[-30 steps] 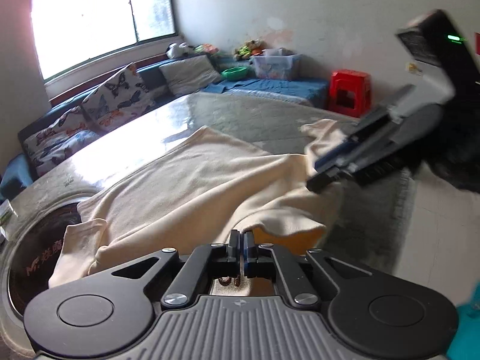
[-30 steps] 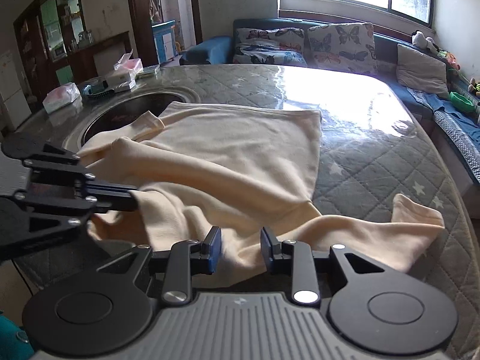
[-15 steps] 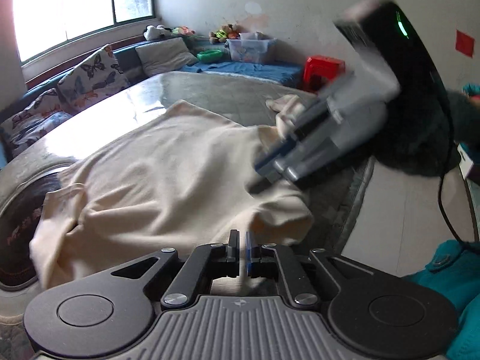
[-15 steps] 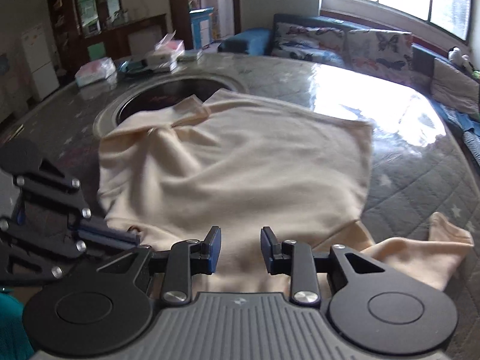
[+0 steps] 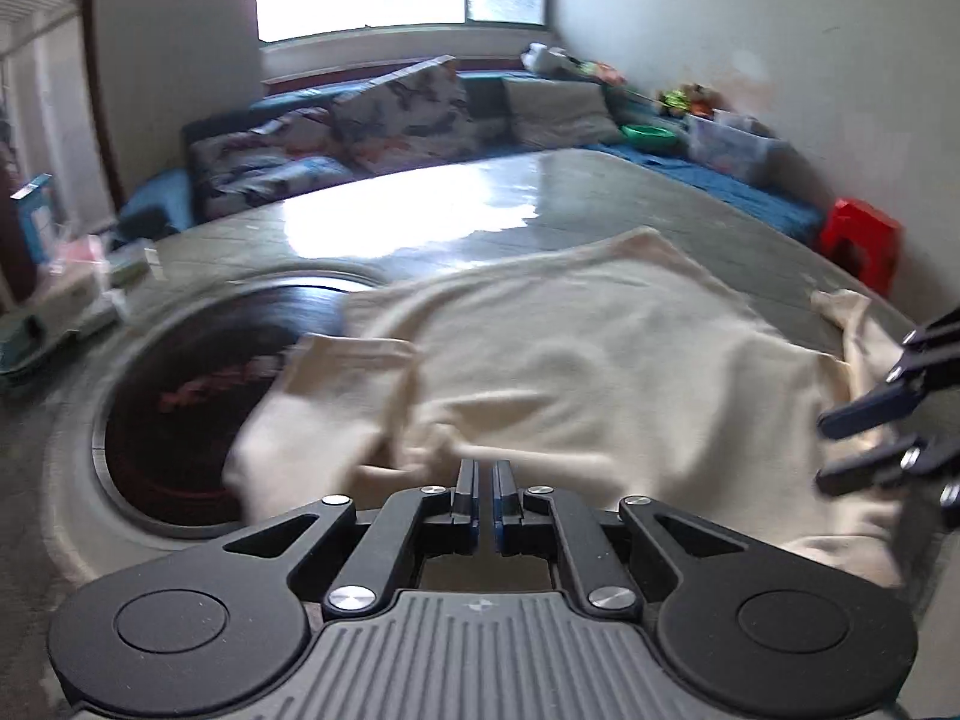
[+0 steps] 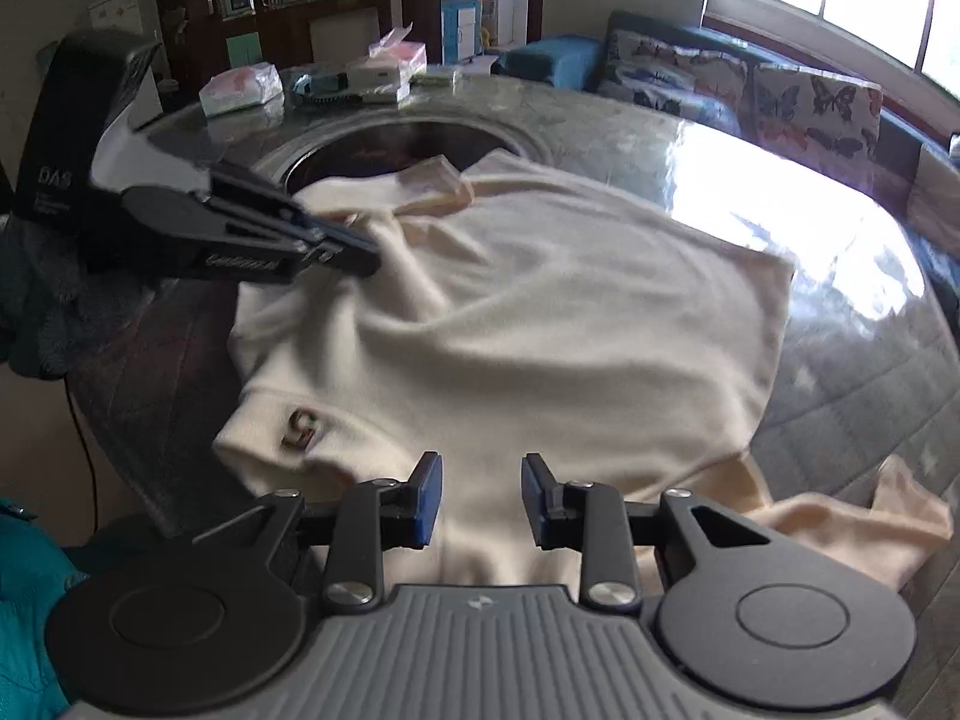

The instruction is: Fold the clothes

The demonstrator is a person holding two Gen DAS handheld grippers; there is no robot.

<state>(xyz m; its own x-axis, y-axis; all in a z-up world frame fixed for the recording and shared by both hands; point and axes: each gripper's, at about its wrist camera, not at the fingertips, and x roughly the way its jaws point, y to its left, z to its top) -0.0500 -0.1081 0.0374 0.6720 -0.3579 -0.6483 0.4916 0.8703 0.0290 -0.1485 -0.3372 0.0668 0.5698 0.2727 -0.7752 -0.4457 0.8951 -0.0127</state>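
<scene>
A cream sweatshirt [image 6: 540, 324] lies spread and rumpled on the grey quilted table [image 6: 870, 372]; it also shows in the left wrist view [image 5: 600, 360]. My left gripper [image 5: 485, 483] is shut, its tips over the garment's near-left folds; whether cloth is pinched between them is hidden. In the right wrist view it [image 6: 354, 255] reaches in from the left over the shoulder area. My right gripper [image 6: 480, 495] is open and empty above the near edge, beside a small logo [image 6: 299, 427]. It shows at the right edge of the left wrist view [image 5: 864, 444].
A round dark recess [image 5: 198, 396] sits in the table under the garment's far-left part. Tissue packs and boxes [image 6: 312, 81] stand at the table's far side. A sofa with butterfly cushions [image 6: 780, 96] runs behind. A red stool [image 5: 864, 240] stands by the wall.
My left gripper swung left, toward the round recess and the sleeve side. My right gripper drew back to the near edge and stays open. The garment has been shifted and rumpled.
</scene>
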